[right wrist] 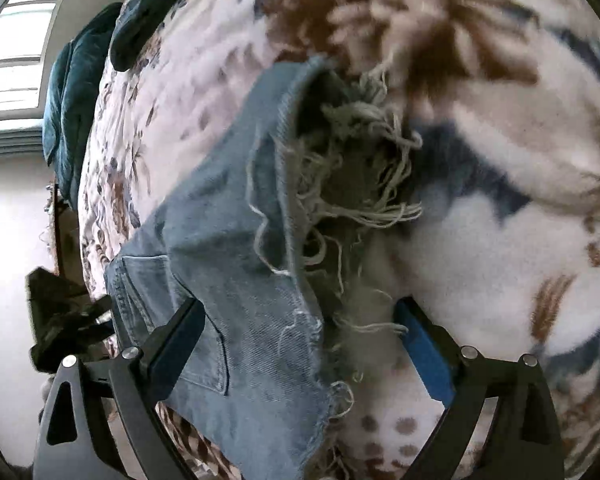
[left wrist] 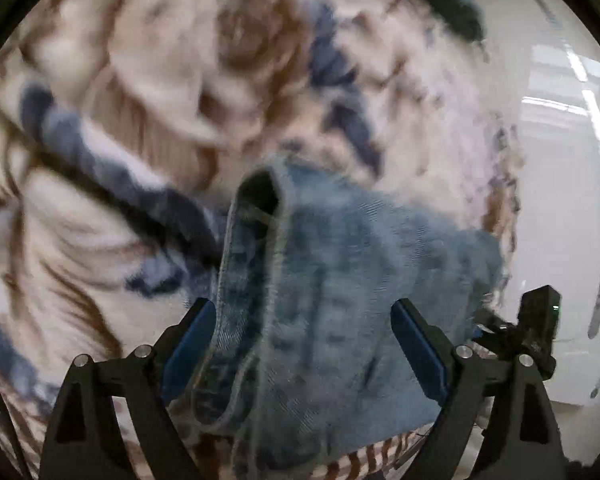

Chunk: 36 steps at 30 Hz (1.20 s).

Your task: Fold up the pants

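Light blue denim shorts (left wrist: 332,280) lie on a floral blanket (left wrist: 100,120). In the left wrist view their waistband end bulges up between my fingers. My left gripper (left wrist: 304,320) is open, its jaws wide apart on either side of the denim. In the right wrist view the shorts (right wrist: 228,280) show a back pocket and a frayed leg hem (right wrist: 360,184). My right gripper (right wrist: 300,316) is open too, straddling the frayed hem edge. The other gripper (left wrist: 536,320) shows at the right of the left wrist view.
The brown, blue and white blanket (right wrist: 480,160) covers a bed. Dark teal cushions (right wrist: 72,92) lie at its far end. A white floor (right wrist: 8,208) and a window (right wrist: 16,40) are to the left. A white wall (left wrist: 560,160) stands beyond the bed's edge.
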Each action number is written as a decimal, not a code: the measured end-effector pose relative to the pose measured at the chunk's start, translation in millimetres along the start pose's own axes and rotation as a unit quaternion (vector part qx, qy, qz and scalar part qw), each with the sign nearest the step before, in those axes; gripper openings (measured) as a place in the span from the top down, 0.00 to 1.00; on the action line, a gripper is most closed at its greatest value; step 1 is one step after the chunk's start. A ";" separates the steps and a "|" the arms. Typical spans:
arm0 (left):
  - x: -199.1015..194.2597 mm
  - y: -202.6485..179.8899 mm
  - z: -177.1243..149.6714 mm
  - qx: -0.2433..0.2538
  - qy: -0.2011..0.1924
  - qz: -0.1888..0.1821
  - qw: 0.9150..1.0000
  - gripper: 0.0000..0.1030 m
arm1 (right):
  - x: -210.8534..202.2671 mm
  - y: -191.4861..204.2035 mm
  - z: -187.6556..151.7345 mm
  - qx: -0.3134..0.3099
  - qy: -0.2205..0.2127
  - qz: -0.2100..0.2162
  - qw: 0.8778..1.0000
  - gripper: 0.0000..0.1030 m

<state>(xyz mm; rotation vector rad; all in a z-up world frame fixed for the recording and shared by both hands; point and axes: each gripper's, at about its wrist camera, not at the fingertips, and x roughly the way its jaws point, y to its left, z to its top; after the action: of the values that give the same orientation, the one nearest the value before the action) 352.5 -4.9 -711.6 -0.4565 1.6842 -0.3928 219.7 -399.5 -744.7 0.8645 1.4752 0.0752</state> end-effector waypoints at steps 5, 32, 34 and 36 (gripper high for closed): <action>13.5 13.3 4.5 -0.011 0.016 -0.019 1.000 0.13 | 11.9 -13.9 11.7 0.010 0.031 0.057 0.998 0.03; -37.1 -61.2 -25.6 0.115 -0.026 0.007 0.993 0.75 | 1.4 73.8 -3.0 -0.085 0.007 0.054 0.995 0.96; -48.9 -67.5 -23.5 0.112 -0.036 -0.002 0.993 0.75 | -10.0 87.9 -1.9 -0.102 -0.010 0.053 0.993 0.96; -61.7 -71.2 -18.4 0.102 -0.045 -0.008 0.994 0.75 | -20.6 97.0 2.0 -0.105 -0.019 0.063 0.992 0.96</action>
<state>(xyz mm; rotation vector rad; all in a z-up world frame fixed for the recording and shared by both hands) 348.3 -34.9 -620.5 -0.3330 1.5358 -0.5425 262.3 -343.0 -675.2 0.7820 1.3485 0.3012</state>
